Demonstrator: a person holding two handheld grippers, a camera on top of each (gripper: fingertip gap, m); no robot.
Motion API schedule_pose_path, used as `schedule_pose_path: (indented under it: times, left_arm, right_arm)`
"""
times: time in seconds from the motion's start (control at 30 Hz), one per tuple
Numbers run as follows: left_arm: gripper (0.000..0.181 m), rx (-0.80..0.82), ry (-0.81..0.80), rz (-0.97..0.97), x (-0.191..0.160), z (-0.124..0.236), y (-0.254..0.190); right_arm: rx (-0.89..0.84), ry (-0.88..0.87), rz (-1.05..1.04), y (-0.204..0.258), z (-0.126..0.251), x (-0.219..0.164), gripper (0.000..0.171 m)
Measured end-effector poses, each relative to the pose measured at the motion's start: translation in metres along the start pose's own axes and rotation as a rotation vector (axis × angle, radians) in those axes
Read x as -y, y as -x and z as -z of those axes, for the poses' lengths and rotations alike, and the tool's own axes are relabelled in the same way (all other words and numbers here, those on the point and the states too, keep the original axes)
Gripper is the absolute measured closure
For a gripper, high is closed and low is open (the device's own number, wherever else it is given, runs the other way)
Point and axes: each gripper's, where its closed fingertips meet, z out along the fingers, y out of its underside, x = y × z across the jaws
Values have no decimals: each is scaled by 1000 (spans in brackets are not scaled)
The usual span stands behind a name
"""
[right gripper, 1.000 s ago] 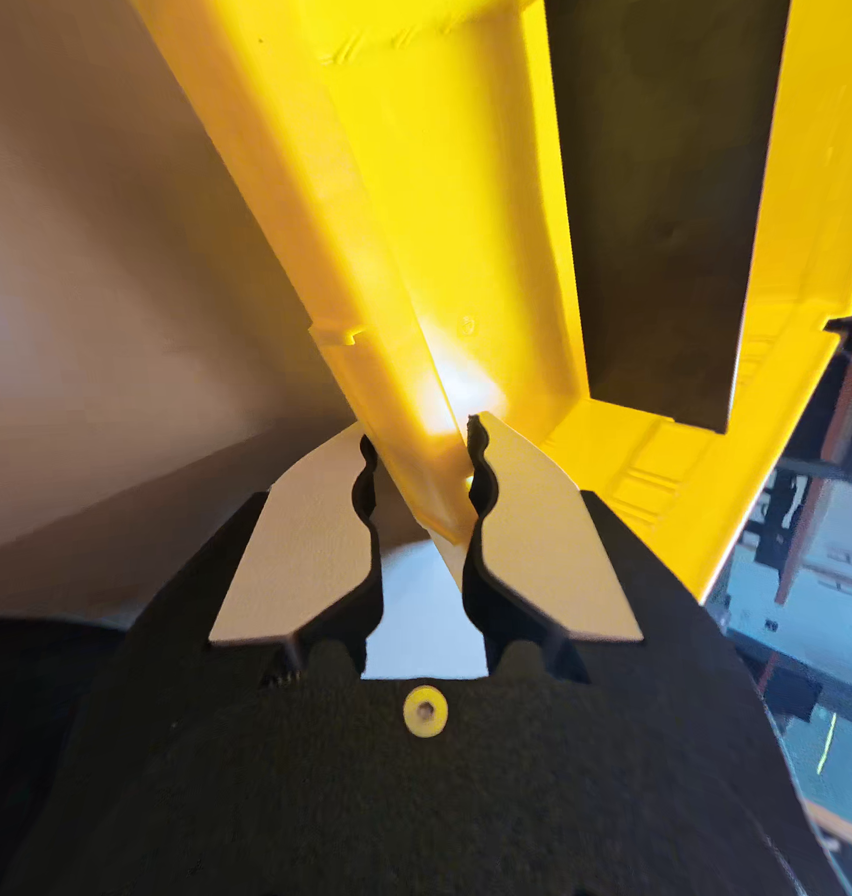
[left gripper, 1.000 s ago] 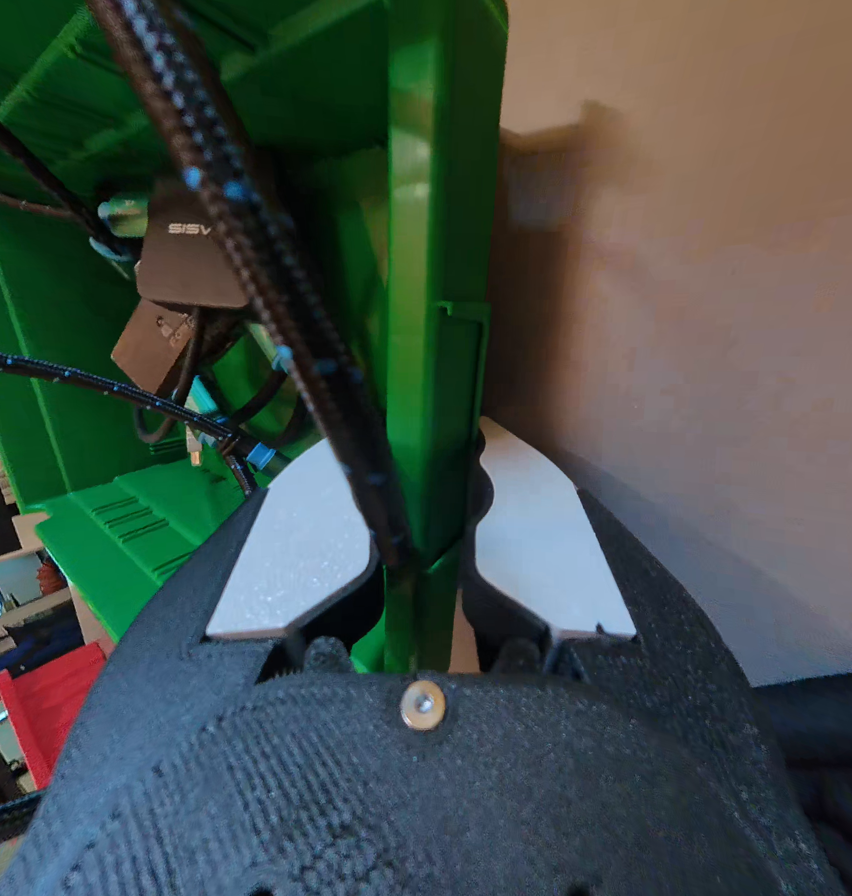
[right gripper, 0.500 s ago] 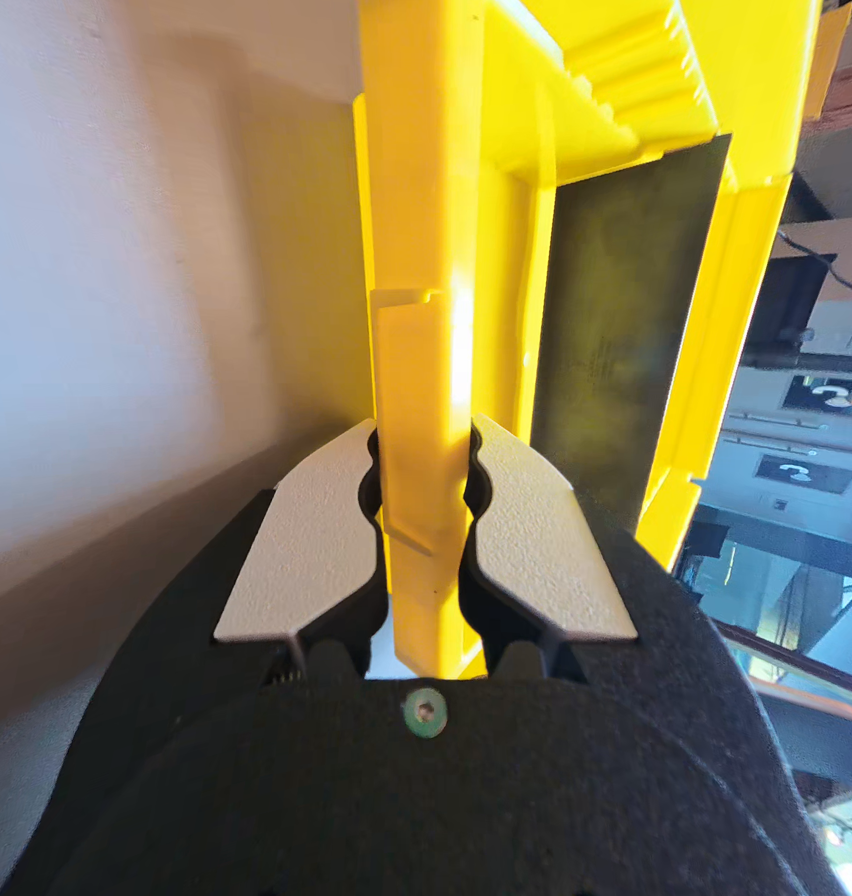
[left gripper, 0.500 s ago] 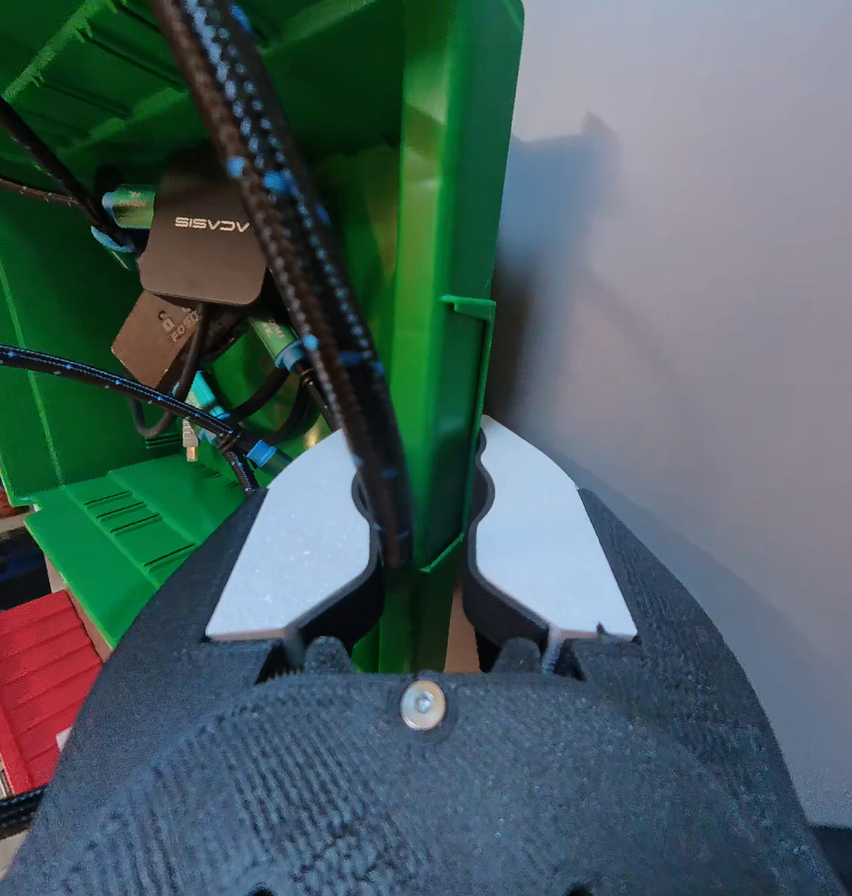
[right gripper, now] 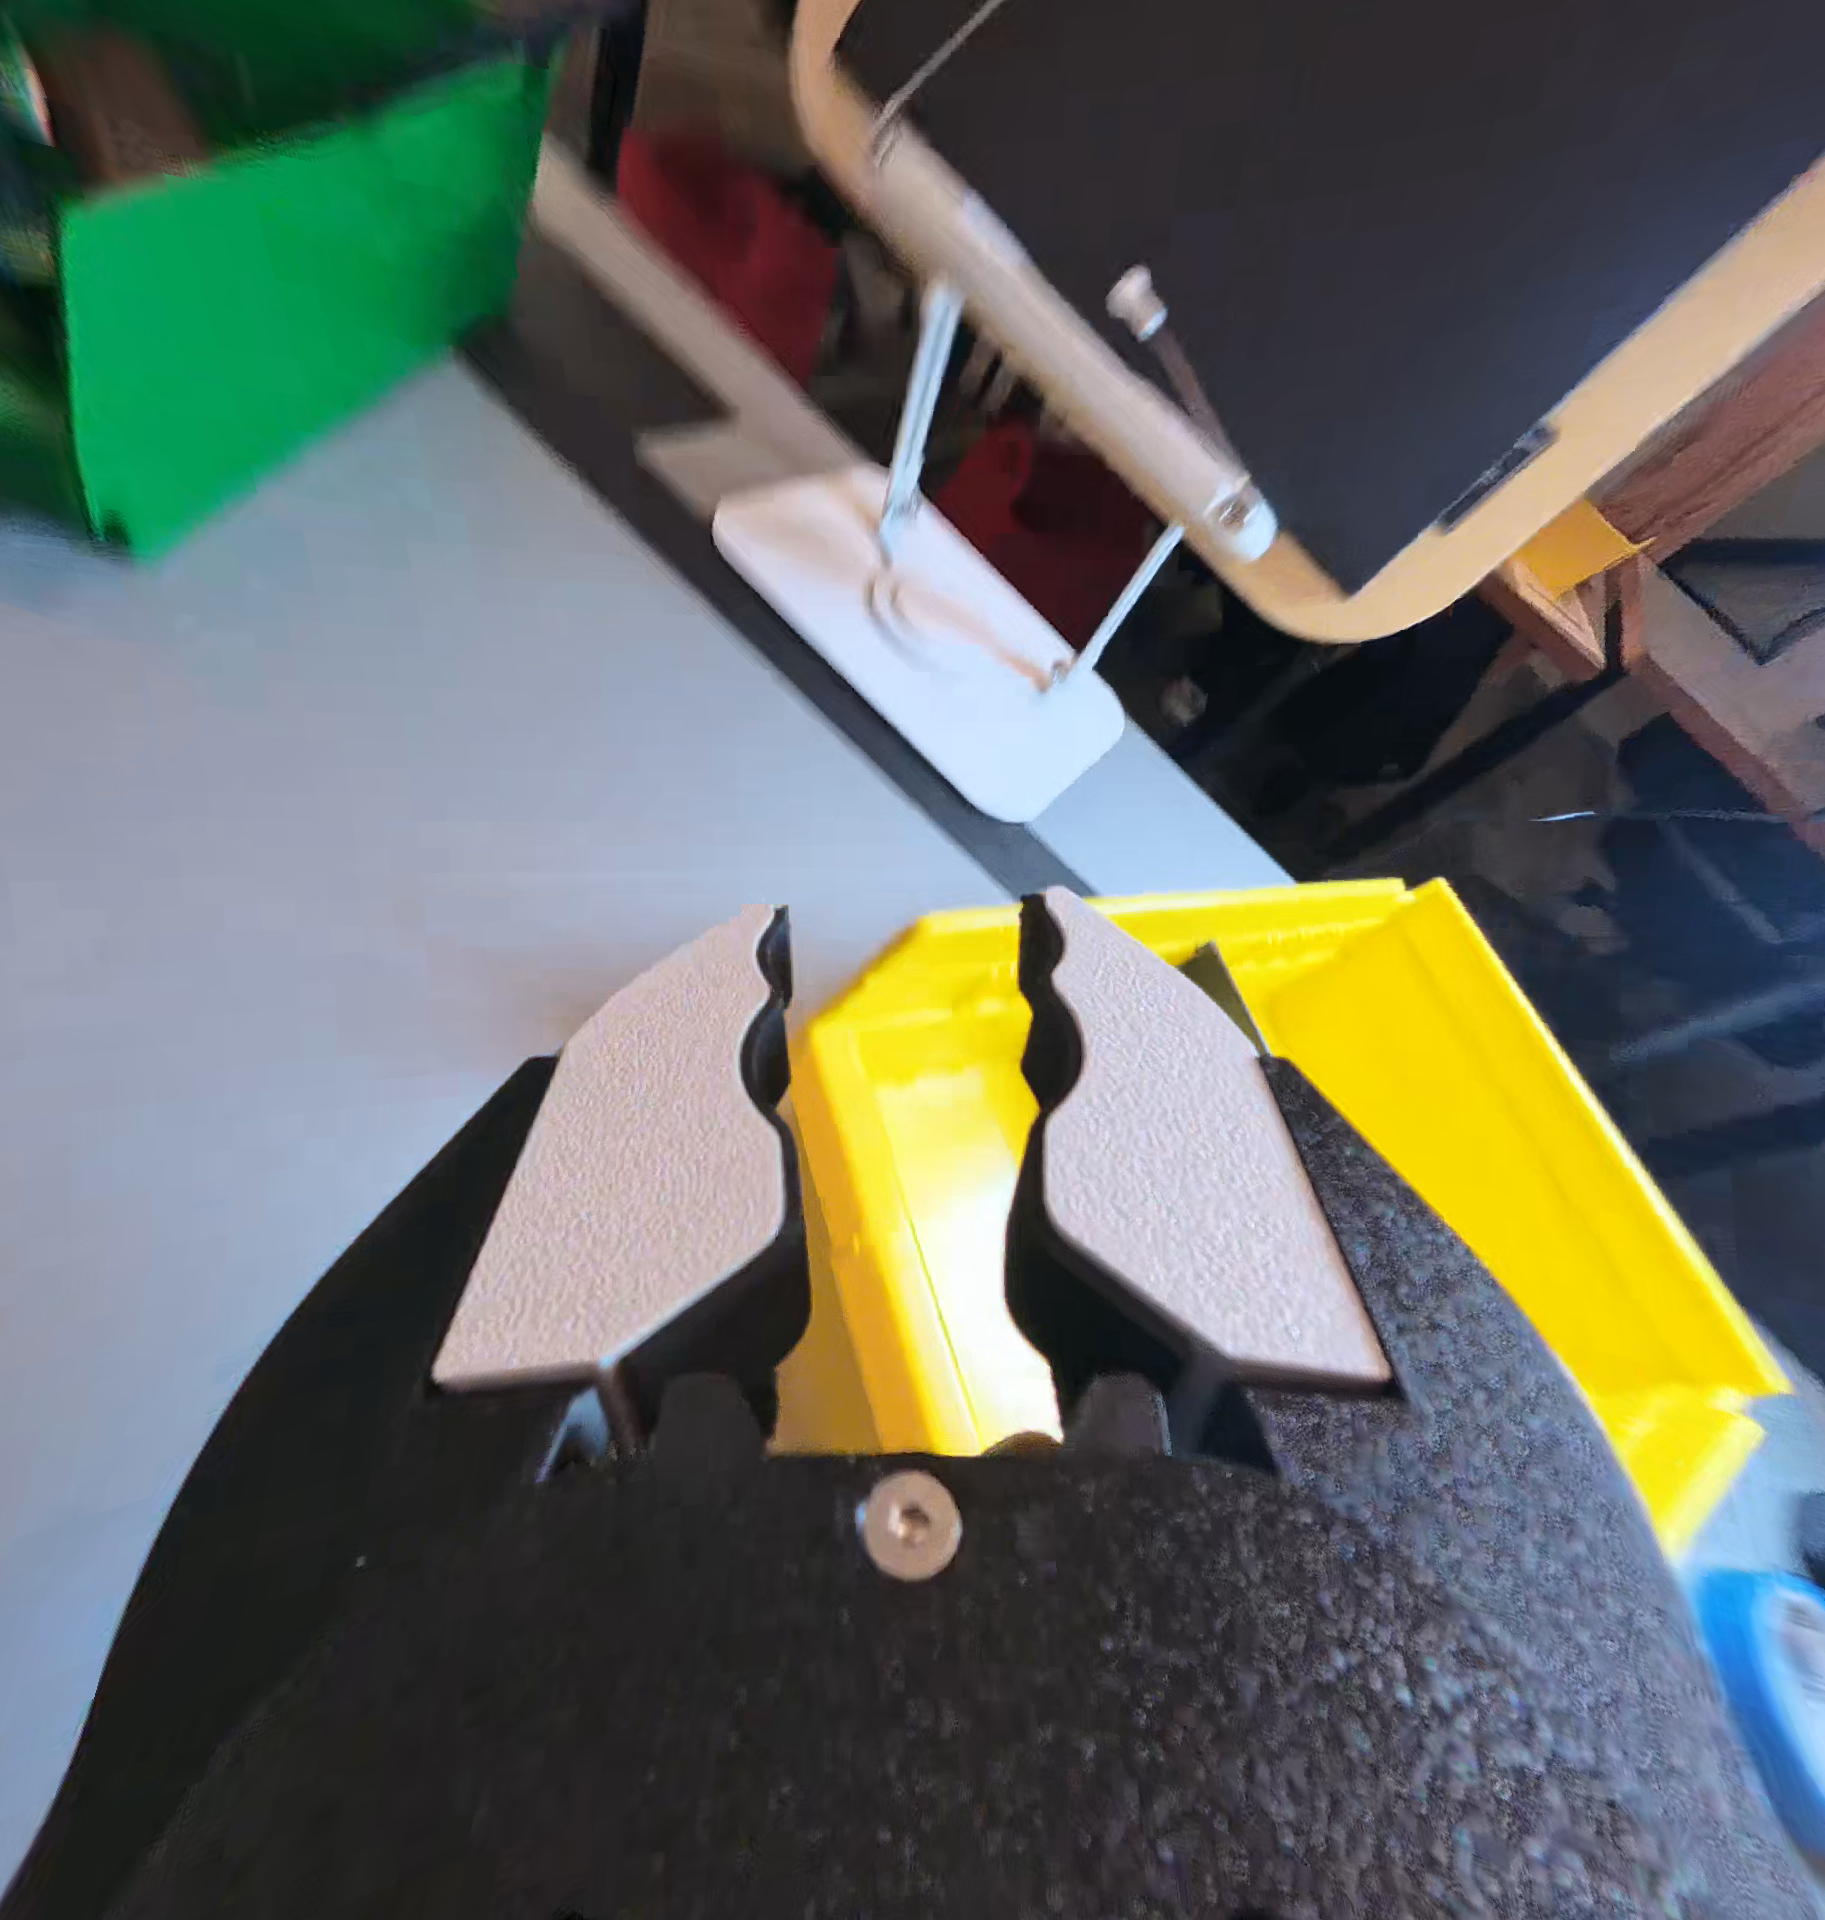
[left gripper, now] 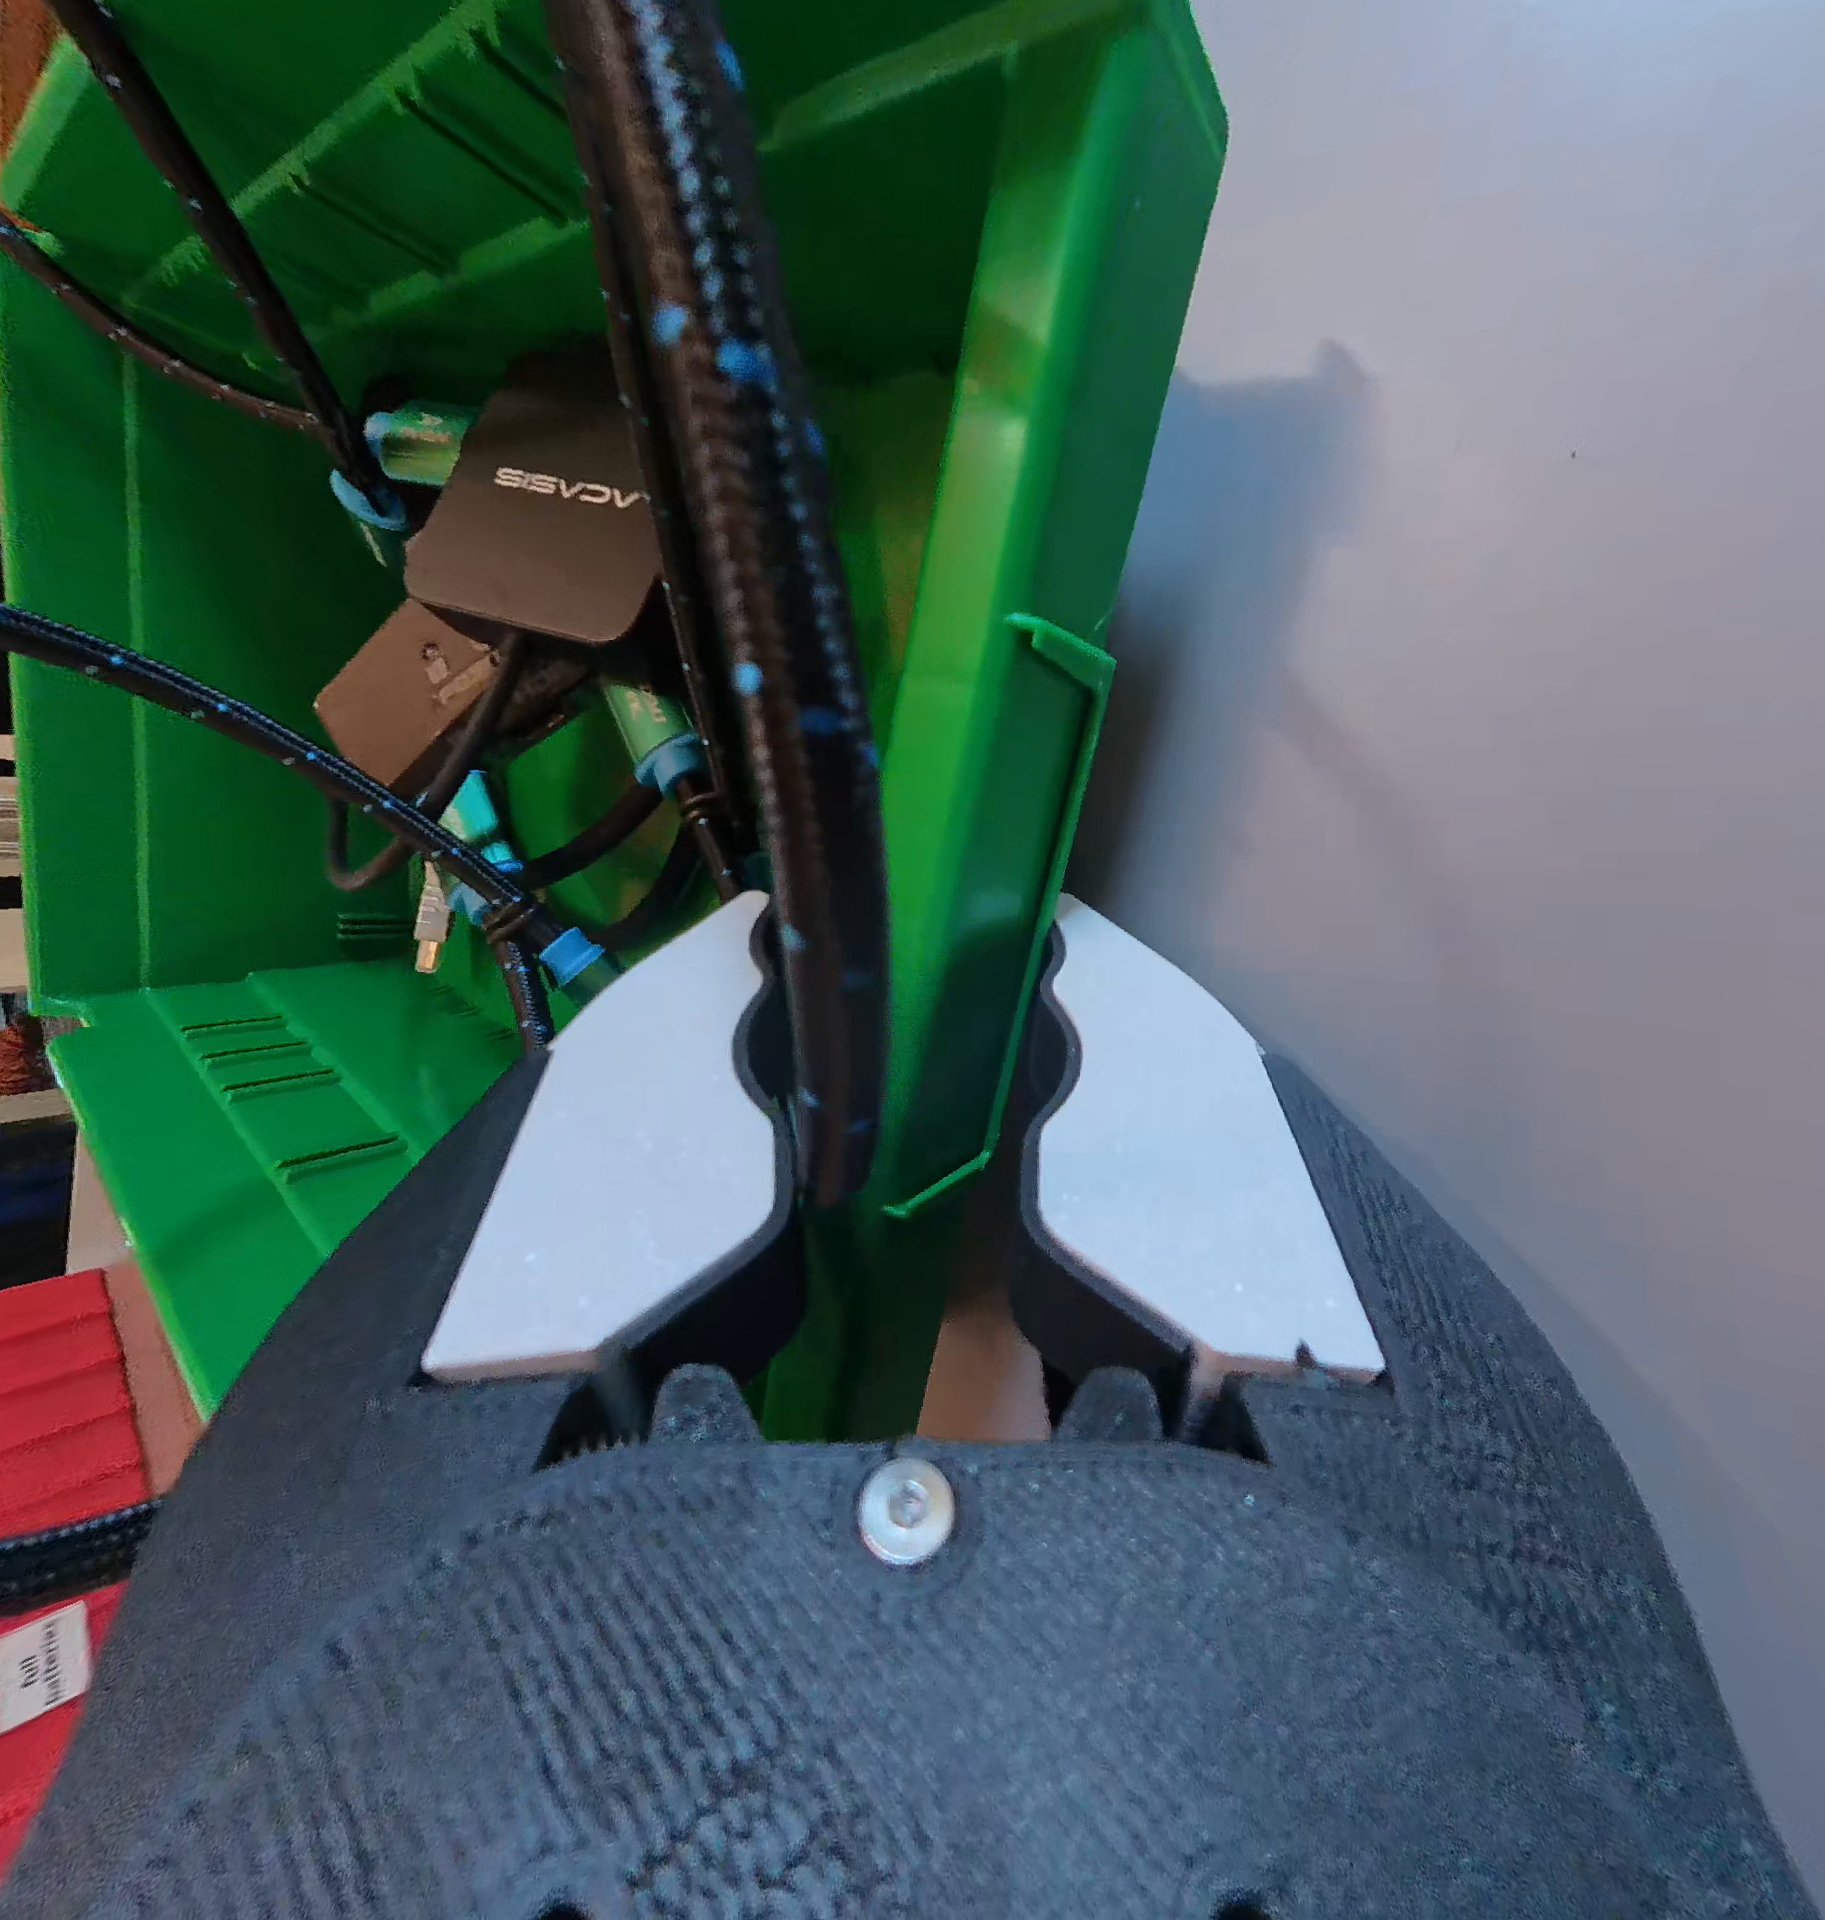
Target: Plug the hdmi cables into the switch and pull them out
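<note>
My left gripper is shut on the right wall of a green bin, with a thick black braided HDMI cable pinched against that wall. Inside the bin lie a black switch box, a second black box and cable ends with green and teal plugs. My right gripper is open just above the left wall of a yellow bin that rests on the grey table. The view is blurred, so contact with the wall is unclear.
A red bin shows at the lower left of the left wrist view. In the right wrist view the green bin stands at the far left. A white stand base holds a dark framed panel at the table's edge. A blue object lies at the lower right. My hands' fingertips stand some 40 cm from each other.
The right gripper let go of the yellow bin's wall and swung up, so it now looks across the table. The left gripper's fingers eased slightly apart around the green wall and cable.
</note>
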Motion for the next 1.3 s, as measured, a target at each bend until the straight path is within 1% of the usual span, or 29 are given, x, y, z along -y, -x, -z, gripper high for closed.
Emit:
schedule_pose_path:
  times: [0.03, 0.1, 0.17, 0.23, 0.3, 0.33, 0.4, 0.47, 0.53, 0.57, 0.63, 0.77, 0.83, 0.9, 0.97, 1.03, 1.17, 1.23, 1.3]
  left_arm:
    - [136, 2, -23, 17, 1, -2, 2]
    - [135, 19, -49, 27, -1, -4, 7]
    - [132, 36, -21, 7, -7, -1, 9]
    - [137, 16, -11, -9, -7, 14, 8]
    - [138, -32, -17, 18, -3, 40, 12]
    - [138, -79, -56, 44, 4, 54, 13]
    - [140, -148, -207, 113, 30, 88, 24]
    - [142, -142, -347, 178, 57, 119, 52]
    - [144, -103, -406, 200, 79, 136, 86]
    - [145, -98, -403, 195, 88, 137, 99]
    - [146, -142, -320, 147, 103, 122, 113]
    - [143, -218, 7, -46, 107, 59, 120]
    - [141, -267, 120, -117, 107, 28, 112]
    - [135, -308, 244, -170, 96, -4, 100]
    - [129, -323, 379, -219, 75, -28, 91]
    - [121, -335, 438, -222, 61, -45, 84]
    - [115, -334, 477, -221, 50, -61, 76]
    - [114, -356, 481, -208, 48, -63, 72]
    - [117, -381, 488, -189, 47, -63, 68]
  right_arm:
    - [-19, -55, -75, -5, -3, 7, 129]
    - [-75, -151, -187, -17, -8, 9, 132]
    - [-132, -158, -200, -28, -11, -2, 132]
    - [-150, -166, -222, -37, -6, -3, 133]
    - [-157, -193, -248, -46, 3, 5, 133]
    - [-166, -207, -256, -50, 7, 9, 133]
    - [-162, -223, -274, -54, 13, 14, 134]
    - [-156, -245, -296, -56, 17, 17, 135]
    - [-144, -255, -320, -55, 18, 18, 135]
    - [-139, -258, -327, -54, 18, 19, 135]
    - [-137, -262, -320, -52, 19, 21, 136]
    - [-122, -260, -314, -48, 14, 21, 137]
    - [-120, -252, -299, -47, 10, 19, 137]
    - [-115, -245, -285, -47, 9, 16, 137]
    - [-117, -250, -290, -50, 10, 15, 138]
    - [-113, -265, -312, -55, 13, 17, 138]
    - [-101, -291, -358, -62, 15, 20, 139]
    - [-99, -295, -360, -62, 16, 21, 139]
    - [-99, -298, -358, -61, 18, 22, 139]
